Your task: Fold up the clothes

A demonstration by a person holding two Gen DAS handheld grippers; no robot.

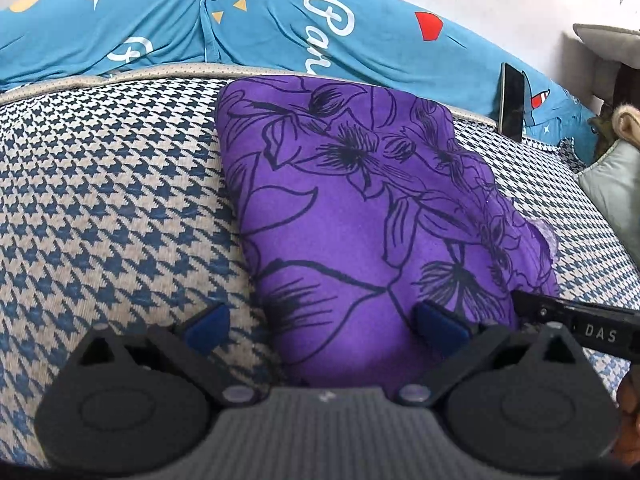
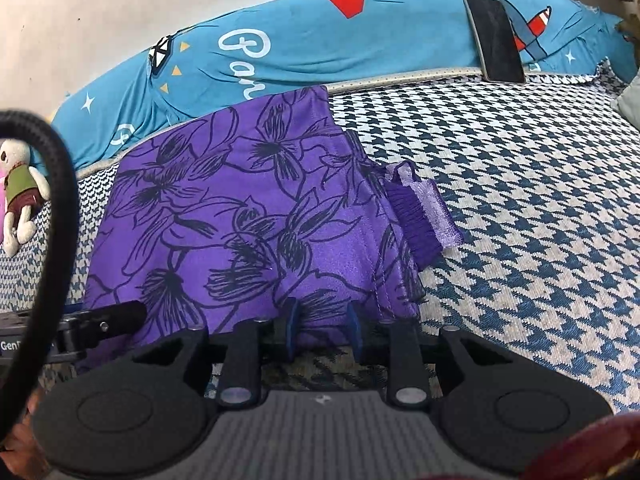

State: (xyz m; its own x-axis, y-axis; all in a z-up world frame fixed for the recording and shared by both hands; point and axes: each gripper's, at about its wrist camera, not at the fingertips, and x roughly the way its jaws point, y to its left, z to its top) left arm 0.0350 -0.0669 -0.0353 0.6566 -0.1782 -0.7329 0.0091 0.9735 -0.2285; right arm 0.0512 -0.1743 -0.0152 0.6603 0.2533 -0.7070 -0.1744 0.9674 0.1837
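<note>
Garment (image 1: pixel 360 216): I see it folded, flat on the bed (image 1: pixel 100 200).
Left gripper (image 1: pixel 324 324): spread wide, garment's near edge between fingers, 12 o'clock.
Right gripper (image 2: pixel 324 326): fingers narrowed astride the near hem, 12 o'clock; clamped or not, I cannot tell.

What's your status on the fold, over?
Left gripper open, straddling the near edge of the purple floral garment. Right gripper narrowed at the same edge, grip unclear. Garment folded; nothing on it.

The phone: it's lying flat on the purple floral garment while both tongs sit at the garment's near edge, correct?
Not quite. The phone leans against the blue pillow at the far edge of the bed, well clear of the purple floral garment, as the right wrist view shows. Both tongs do sit at the garment's near edge.
</note>
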